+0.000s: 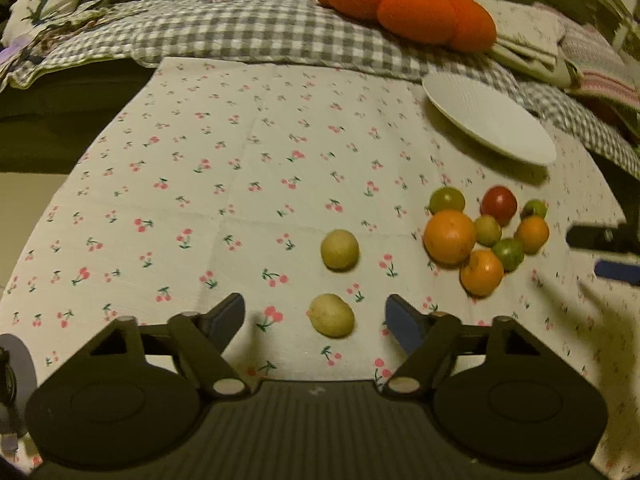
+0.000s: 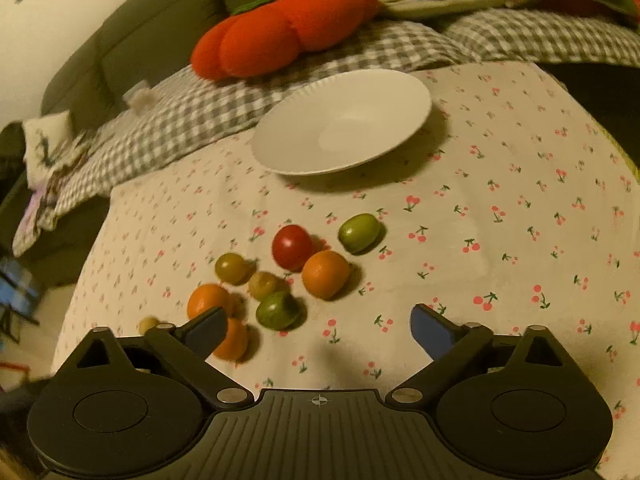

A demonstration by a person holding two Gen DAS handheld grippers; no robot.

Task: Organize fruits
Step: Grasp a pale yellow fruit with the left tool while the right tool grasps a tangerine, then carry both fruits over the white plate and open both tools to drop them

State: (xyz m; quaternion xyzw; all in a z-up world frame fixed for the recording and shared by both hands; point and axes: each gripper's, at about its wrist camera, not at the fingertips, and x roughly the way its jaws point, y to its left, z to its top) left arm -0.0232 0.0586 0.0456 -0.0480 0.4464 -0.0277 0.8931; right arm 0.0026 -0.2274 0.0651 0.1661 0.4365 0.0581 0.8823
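Fruits lie loose on the cherry-print cloth (image 1: 240, 160), two pale ones (image 1: 332, 315) before the wide-open, empty left gripper (image 1: 315, 316), a touching cluster (image 2: 280, 276) before the equally spread, empty right gripper (image 2: 316, 326), short of the white plate (image 2: 280, 152); a nudge could scatter them.

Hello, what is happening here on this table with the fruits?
A person holds two hand-held grippers over a cherry-print tablecloth to sort fruit. Both are open and hold nothing. The left hand-held gripper hovers around a pale yellow fruit. The right hand-held gripper hangs beside a cluster with a red fruit. The white plate holds no fruit yet.
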